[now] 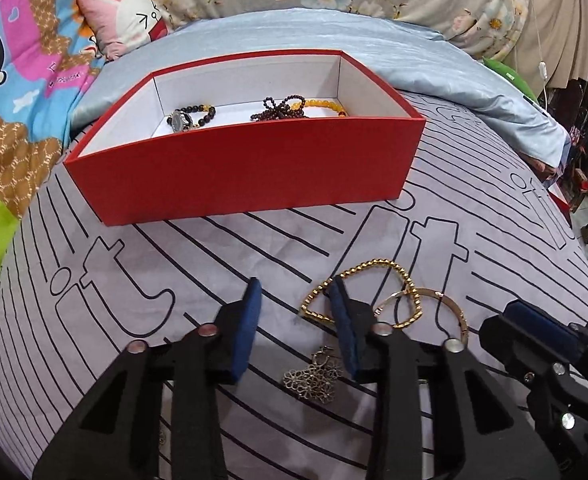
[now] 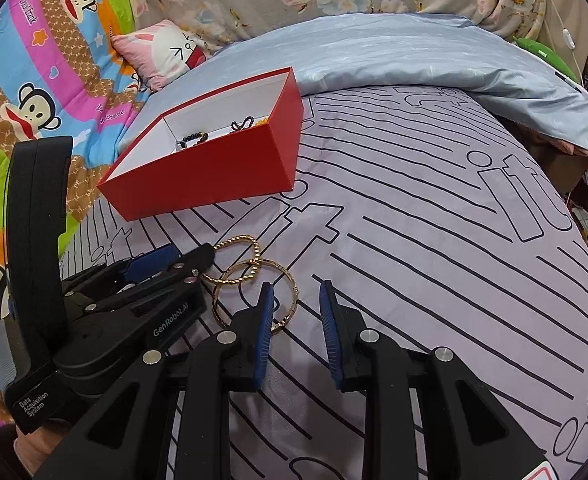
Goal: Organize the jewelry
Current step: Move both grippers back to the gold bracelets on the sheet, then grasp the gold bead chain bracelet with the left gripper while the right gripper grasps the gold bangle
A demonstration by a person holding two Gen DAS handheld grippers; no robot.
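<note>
- Loose jewelry lies on the striped bedspread (image 1: 254,264) in the lower centre of the left wrist view: a gold beaded bracelet (image 1: 377,266), a gold bangle (image 1: 449,304) overlapping it, and a silver flower-link piece (image 1: 313,380) nearer the camera. These appear to be the items not yet stored.
- The left gripper (image 1: 297,320) points down at this cluster with its jaws at a narrow gap and nothing clamped. The right-hand pad (image 1: 343,328) covers part of the beaded bracelet's loop; contact cannot be confirmed. Judgement: the tool is lined up to pick from the cluster.
- The right gripper (image 2: 297,332) sits lower centre in the right wrist view, jaws narrow and empty over bare fabric. Its left pad (image 2: 266,332) stands in front of the bangle's rim; whether it touches cannot be told. It looks parked beside the work, leaving the pick to the other tool.
- The red box (image 1: 254,160), open-topped with a white interior, occupies the upper centre of the left wrist view, well apart from the loose pieces.
- Box contents: a black bead bracelet (image 1: 202,114) with a dark round charm at left, a dark red bead strand (image 1: 278,110) at centre, and a yellow bead bracelet (image 1: 325,106) touching it at right.
</note>
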